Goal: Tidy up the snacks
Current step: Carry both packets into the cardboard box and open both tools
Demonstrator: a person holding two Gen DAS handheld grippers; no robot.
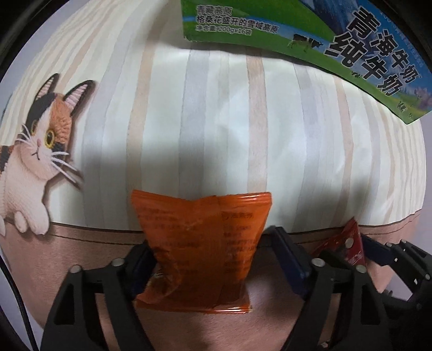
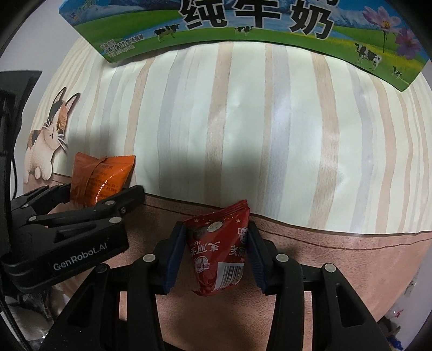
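1. Over the striped tablecloth [image 1: 216,121], both grippers hang side by side, each with a snack packet between its fingers.

2. Left gripper [image 1: 208,259]: clenched on the orange snack packet [image 1: 199,243]. The blue-padded fingers [image 1: 291,259] press the packet's two sides and pinch it at the waist. Its crimped top edge stands beyond the fingertips; its lower seal hangs back between the finger arms. The packet sits roughly upright in the grip.

3. Right gripper [image 2: 216,248]: clenched on the red snack packet [image 2: 218,251]. The pads touch both flanks. The packet has a pyramid shape, with its wide crimped end out past the fingertips and its narrow end, near a barcode label, pointing back toward the camera. The print on it reads upside down from this view.

4. Relative position: from the right wrist view, the left gripper lies to the left and a little farther forward, with the orange packet showing above its fingers. From the left wrist view, the red packet shows at the lower right, partly hidden by black linkage.

5. Surroundings: the cloth carries a calico cat print [image 1: 35,151] at the left and a pink band [image 2: 351,259] along the near edge. A green milk carton box [image 2: 243,24] stands at the far edge of the table, well apart from both packets.
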